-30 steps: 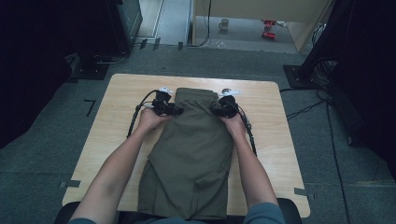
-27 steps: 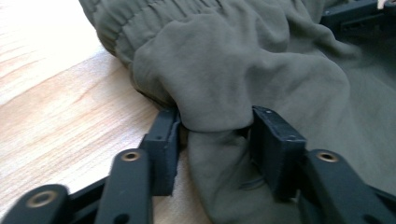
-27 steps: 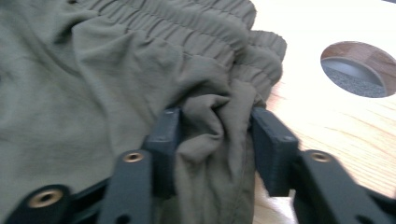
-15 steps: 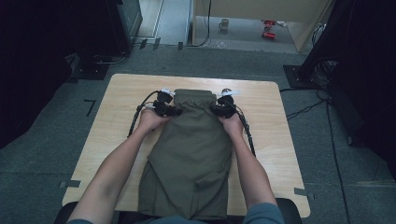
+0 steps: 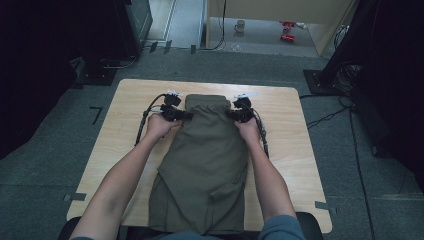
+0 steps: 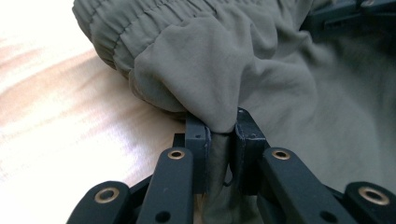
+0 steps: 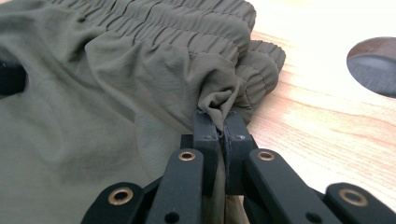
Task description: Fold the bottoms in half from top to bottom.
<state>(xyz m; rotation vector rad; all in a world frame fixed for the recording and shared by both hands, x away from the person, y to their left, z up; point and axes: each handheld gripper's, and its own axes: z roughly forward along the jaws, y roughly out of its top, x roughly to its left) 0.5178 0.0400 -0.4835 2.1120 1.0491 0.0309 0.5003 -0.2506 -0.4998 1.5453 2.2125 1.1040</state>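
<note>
Table [image 5: 125, 100]: pale wood, beneath both jaws.
Olive trousers [image 5: 210, 155]: flat on table, waistband between jaws; thin, soft, light, likely slippery, best pinched just under elastic waistband.
Left gripper [image 6: 219, 133]: jaws clamped on fabric fold at waistband corner.
Right gripper [image 7: 222, 122]: same, opposite corner.
Change versus earlier: waistband barely moved.

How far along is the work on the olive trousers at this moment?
Done: the trousers lie lengthwise on the table, legs stacked, waistband at the far end. In hand: the left gripper and the right gripper are each shut on a pinch of cloth just below the waistband, one at each side. Left, probably: no crosswise fold shows yet, and the leg ends hang over the near edge.
</note>
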